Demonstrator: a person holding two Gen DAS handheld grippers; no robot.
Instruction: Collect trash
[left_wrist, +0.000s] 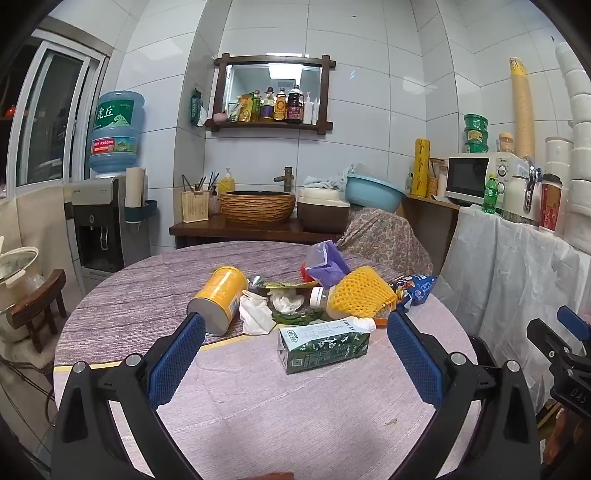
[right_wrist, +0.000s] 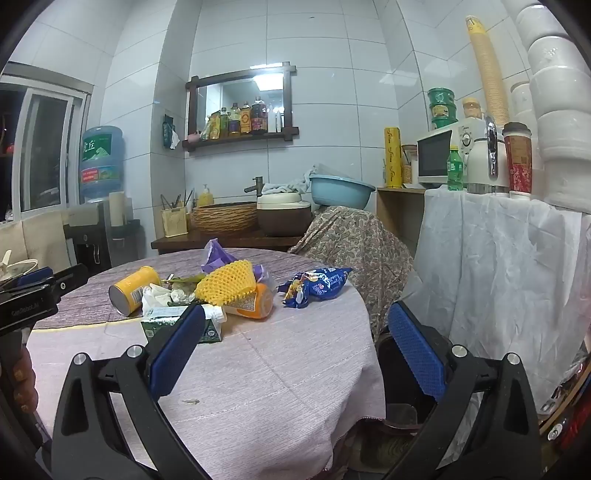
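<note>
Both claws released, nothing held: left claw (left_wrist: 295, 325), right claw (right_wrist: 295, 325). Trash piled mid-desk (left_wrist: 258, 406): can (left_wrist: 218, 295) on its side, carton (left_wrist: 323, 345) nearest, tissue (left_wrist: 255, 314), yellow net (left_wrist: 360, 293) over a bottle (right_wrist: 255, 301), blue wrapper (right_wrist: 317, 286) near the desk edge. Risks: the can may roll if nudged; the net could snag and drag the bottle; the wrapper might slide off.
</note>
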